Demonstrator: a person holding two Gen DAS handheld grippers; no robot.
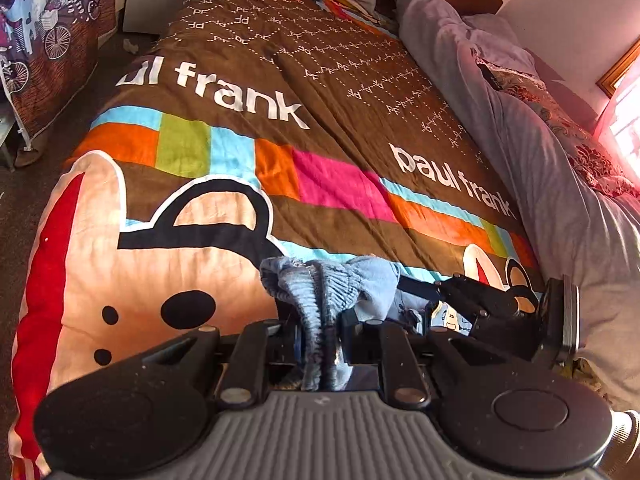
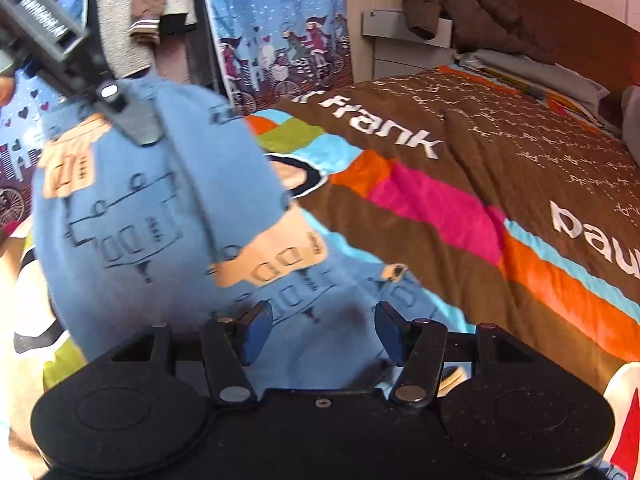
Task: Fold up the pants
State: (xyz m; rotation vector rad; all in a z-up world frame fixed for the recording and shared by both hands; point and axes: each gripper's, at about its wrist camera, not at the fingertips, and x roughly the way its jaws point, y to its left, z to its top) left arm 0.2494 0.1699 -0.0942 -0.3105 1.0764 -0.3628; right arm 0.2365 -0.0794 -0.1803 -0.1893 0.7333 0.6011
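Note:
The pants [image 2: 132, 216] are light blue with drawn wagons and peach patches. In the right wrist view they hang in a bulge from the left gripper's finger [image 2: 132, 120] at upper left and drape down onto the bedspread [image 2: 460, 208]. In the left wrist view my left gripper [image 1: 320, 340] is shut on the pants' ribbed knit band [image 1: 316, 292], which bunches up above the pads. My right gripper [image 2: 320, 332] is open, its blue pads [image 2: 258, 332] apart, with pants fabric lying behind the gap and not pinched. Its black body [image 1: 496, 308] shows just right of the left gripper.
A brown bedspread with coloured blocks and white lettering covers the bed. A grey quilt [image 1: 540, 168] lies bunched along the right side. A patterned curtain [image 2: 280, 40] and hanging clothes [image 2: 132, 8] stand left of the bed; a brown jacket [image 2: 460, 12] lies at the headboard.

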